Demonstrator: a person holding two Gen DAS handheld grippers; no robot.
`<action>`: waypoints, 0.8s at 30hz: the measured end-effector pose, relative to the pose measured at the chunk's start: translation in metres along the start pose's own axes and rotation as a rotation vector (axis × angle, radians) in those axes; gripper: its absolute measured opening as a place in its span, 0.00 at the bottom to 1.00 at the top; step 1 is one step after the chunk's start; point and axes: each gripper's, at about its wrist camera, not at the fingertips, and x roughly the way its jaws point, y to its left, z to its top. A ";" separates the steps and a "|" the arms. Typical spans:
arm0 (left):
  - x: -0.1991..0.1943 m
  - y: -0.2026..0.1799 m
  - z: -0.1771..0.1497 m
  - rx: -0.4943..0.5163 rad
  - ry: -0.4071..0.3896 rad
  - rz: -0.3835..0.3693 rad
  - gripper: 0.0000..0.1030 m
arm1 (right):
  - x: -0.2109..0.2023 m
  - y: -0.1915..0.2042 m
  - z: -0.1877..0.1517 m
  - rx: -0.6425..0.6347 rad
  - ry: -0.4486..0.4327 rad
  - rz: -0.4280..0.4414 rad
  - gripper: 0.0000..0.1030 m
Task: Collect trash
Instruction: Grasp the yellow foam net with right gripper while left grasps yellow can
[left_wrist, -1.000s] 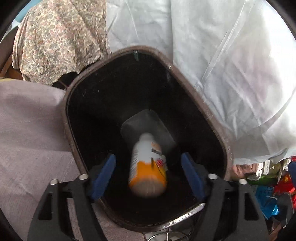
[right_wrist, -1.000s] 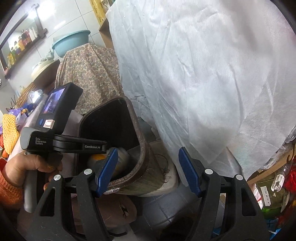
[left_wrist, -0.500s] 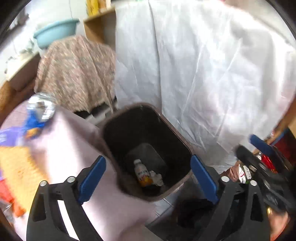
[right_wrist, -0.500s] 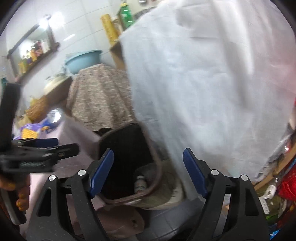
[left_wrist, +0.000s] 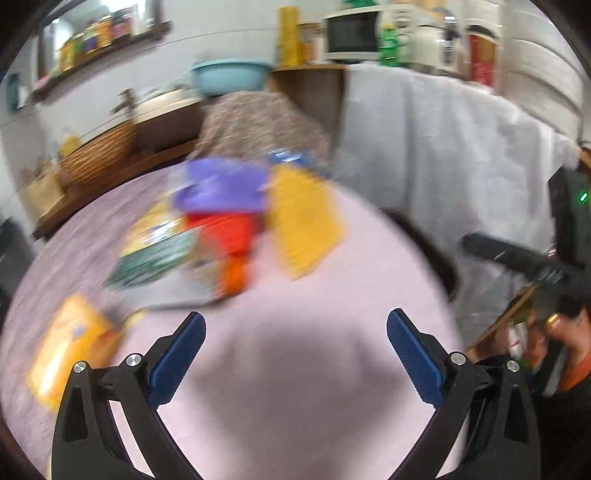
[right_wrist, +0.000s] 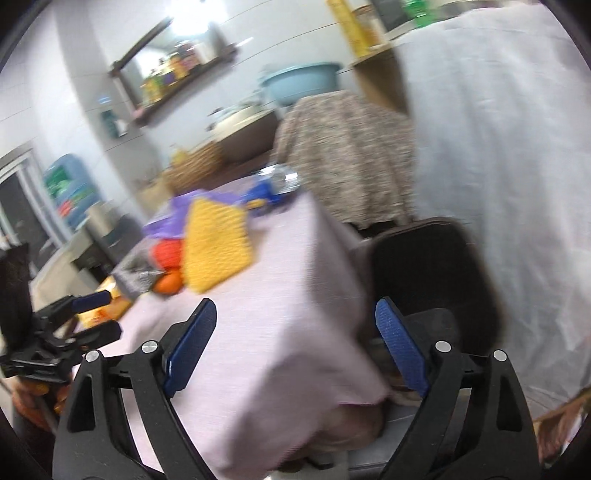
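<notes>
1. At about 8 o'clock in the left wrist view, a yellow packet lies on the pink-clothed desk. A second ago this camera looked straight down into the bin at a dropped bottle; now it faces the desk, so that item is delivered.
2. Toward 11 o'clock sits the blurred litter pile: purple, red, orange and green wrappers, with a yellow mesh piece to their right. This is the remaining trash, all untouched.
3. At 6 o'clock the left hand-held gripper has its jaws opening wide, with nothing between them, only bare cloth.
4. The dark bin shows at 3 o'clock in the right wrist view, beside the desk's corner.
5. The right hand-held gripper is likewise opening and empty, aimed at that corner. Judged from this, another pickup from the pile comes next.
</notes>
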 end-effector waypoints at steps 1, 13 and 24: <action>-0.003 0.014 -0.004 -0.008 0.010 0.026 0.95 | 0.006 0.008 0.001 -0.007 0.016 0.029 0.85; -0.028 0.137 -0.026 -0.072 0.065 0.194 0.95 | 0.088 0.093 0.037 -0.173 0.151 0.076 0.85; -0.010 0.153 -0.020 0.044 0.160 0.160 0.95 | 0.155 0.112 0.053 -0.217 0.252 -0.095 0.85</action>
